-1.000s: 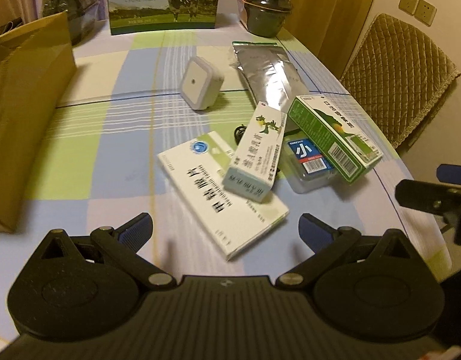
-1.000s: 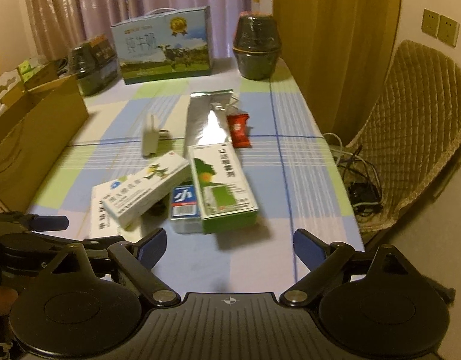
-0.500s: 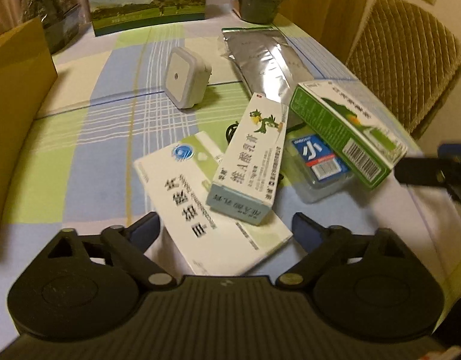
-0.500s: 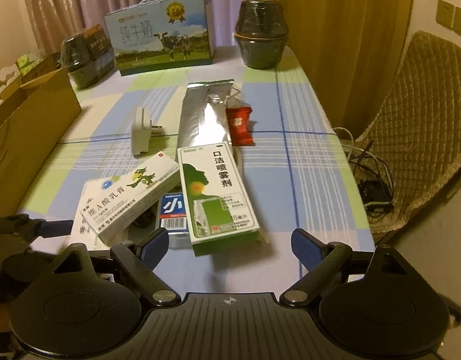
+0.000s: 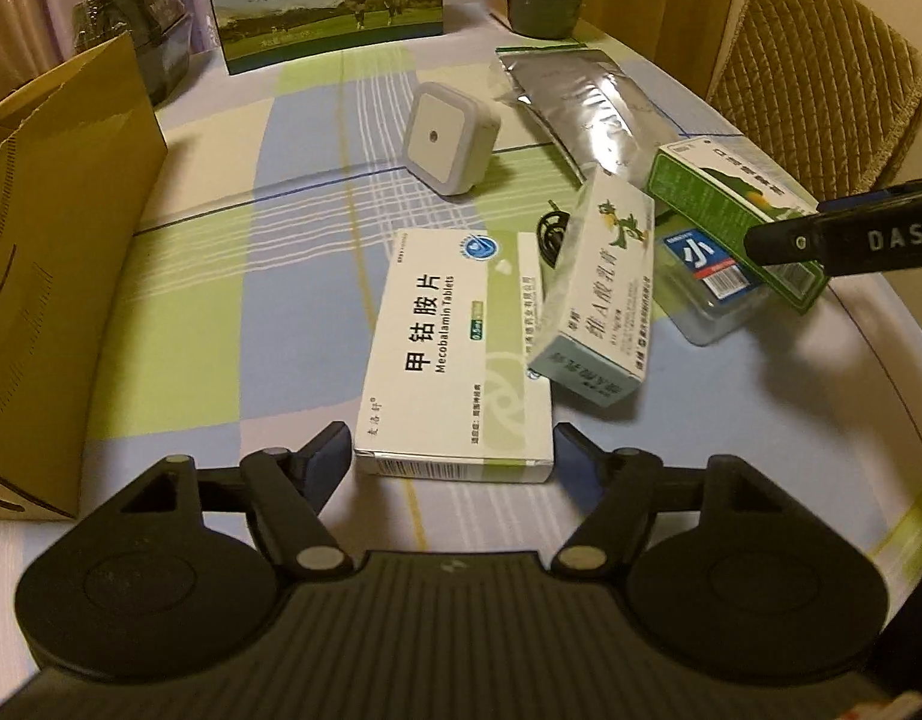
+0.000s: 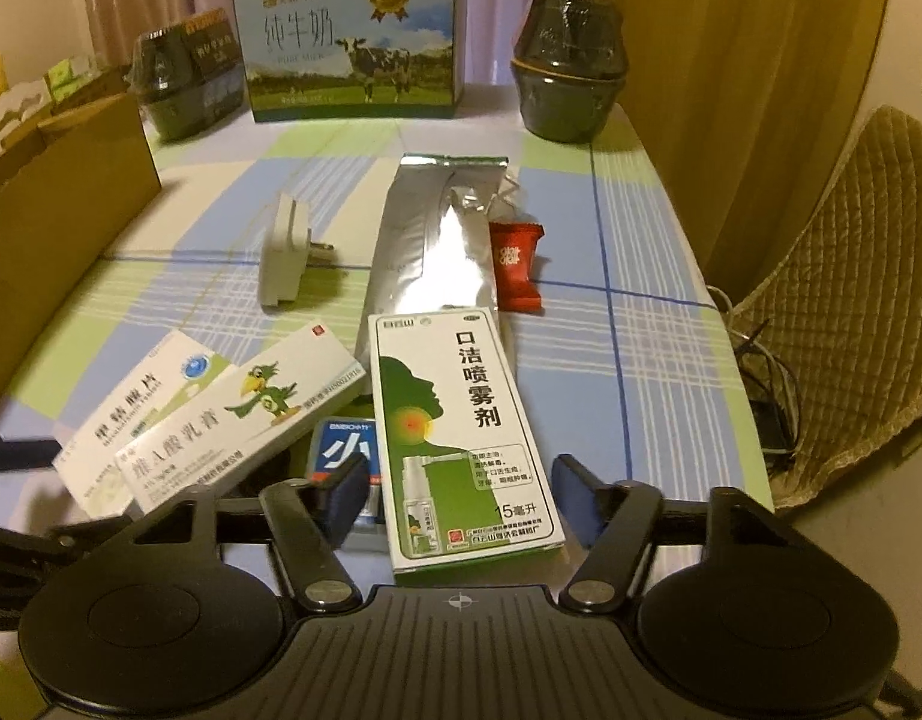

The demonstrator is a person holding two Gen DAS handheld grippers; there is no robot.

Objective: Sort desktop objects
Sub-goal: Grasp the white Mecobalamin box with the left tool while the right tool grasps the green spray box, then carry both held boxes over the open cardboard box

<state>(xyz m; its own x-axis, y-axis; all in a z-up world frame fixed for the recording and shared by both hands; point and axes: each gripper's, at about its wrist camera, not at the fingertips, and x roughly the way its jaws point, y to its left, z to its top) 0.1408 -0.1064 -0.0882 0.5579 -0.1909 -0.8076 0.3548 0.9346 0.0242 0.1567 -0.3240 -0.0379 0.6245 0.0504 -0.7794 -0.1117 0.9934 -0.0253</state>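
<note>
My left gripper (image 5: pixel 452 456) is open, its fingertips on either side of the near end of a white Mecobalamin tablet box (image 5: pixel 461 348). A white box with a green parrot (image 5: pixel 604 294) leans across that box. My right gripper (image 6: pixel 458 492) is open, astride the near end of a green-and-white throat spray box (image 6: pixel 461 432). That spray box (image 5: pixel 730 204) lies on a clear case with a blue label (image 5: pixel 700 264). The right gripper's finger (image 5: pixel 844 240) crosses it in the left wrist view.
A white plug-in night light (image 5: pixel 452 144), a silver foil pouch (image 6: pixel 443 246) and a red candy (image 6: pixel 514 267) lie further back. A cardboard box (image 5: pixel 47 264) stands at left. A milk carton case (image 6: pixel 353 42) and dark jars (image 6: pixel 568 90) stand at the back. A chair (image 6: pixel 844 300) stands at right.
Both grippers have moved forward and lower. The left now brackets the white tablet box, the right brackets the green spray box. Both stay open.
</note>
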